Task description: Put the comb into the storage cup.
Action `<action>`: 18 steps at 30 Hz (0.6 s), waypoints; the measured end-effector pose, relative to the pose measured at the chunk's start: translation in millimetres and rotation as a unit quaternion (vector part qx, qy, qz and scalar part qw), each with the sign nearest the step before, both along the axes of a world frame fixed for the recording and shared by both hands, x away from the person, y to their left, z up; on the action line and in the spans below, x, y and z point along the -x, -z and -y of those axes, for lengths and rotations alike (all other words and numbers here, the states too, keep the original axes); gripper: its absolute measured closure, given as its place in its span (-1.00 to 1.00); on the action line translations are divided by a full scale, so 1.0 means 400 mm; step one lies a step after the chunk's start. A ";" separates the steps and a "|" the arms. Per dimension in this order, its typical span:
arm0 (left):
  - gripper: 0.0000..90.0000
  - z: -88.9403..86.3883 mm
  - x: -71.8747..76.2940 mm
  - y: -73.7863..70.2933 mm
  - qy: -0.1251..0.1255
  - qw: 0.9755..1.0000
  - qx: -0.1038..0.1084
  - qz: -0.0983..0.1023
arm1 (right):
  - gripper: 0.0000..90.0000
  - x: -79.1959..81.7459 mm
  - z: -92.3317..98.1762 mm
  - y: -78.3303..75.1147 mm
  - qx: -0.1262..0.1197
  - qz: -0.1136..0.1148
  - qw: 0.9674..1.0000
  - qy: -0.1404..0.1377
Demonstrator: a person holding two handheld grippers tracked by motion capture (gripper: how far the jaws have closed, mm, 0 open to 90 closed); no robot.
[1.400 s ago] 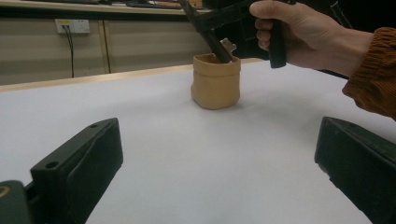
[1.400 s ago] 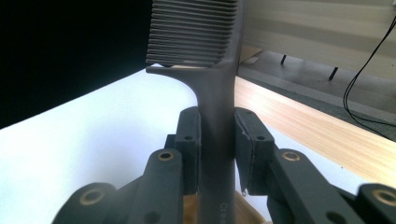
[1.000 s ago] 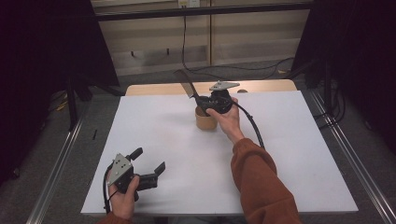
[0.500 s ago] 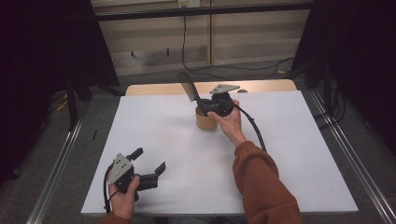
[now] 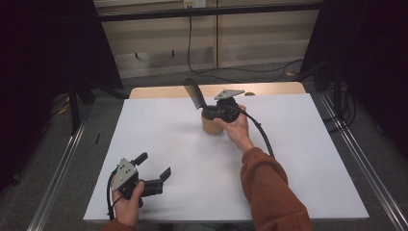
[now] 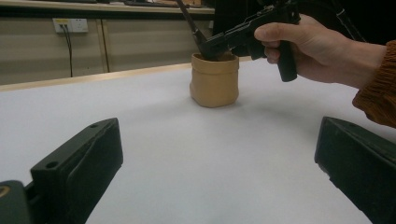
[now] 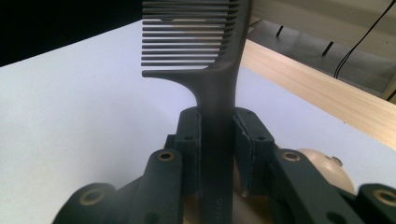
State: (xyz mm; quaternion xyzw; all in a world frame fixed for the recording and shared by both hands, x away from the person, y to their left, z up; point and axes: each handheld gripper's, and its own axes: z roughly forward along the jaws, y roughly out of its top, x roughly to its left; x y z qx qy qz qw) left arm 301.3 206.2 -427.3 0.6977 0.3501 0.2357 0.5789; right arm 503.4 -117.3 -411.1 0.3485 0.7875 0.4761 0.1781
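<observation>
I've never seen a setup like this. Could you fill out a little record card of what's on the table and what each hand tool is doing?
Surface: white table
Container: small tan round cup, upright, far centre
Held item: black plastic wide-tooth comb, handle down over the cup
Right gripper: fingers shut on the comb handle
Left gripper: open, holding nothing, near front edge

We wear a rust-orange sleeve (image 5: pixel 272 192); our black grippers (image 5: pixel 155 169) carry grey three-cornered plates (image 5: pixel 126 169), brass-ringed screw holes (image 7: pixel 166 155) and black cables (image 5: pixel 260 132).
</observation>
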 end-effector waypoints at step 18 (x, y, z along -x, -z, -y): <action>-0.98 0.001 -0.001 0.001 0.000 1.000 0.000 -0.003 | 0.56 -0.003 -0.011 0.016 0.009 -0.017 1.000 -0.003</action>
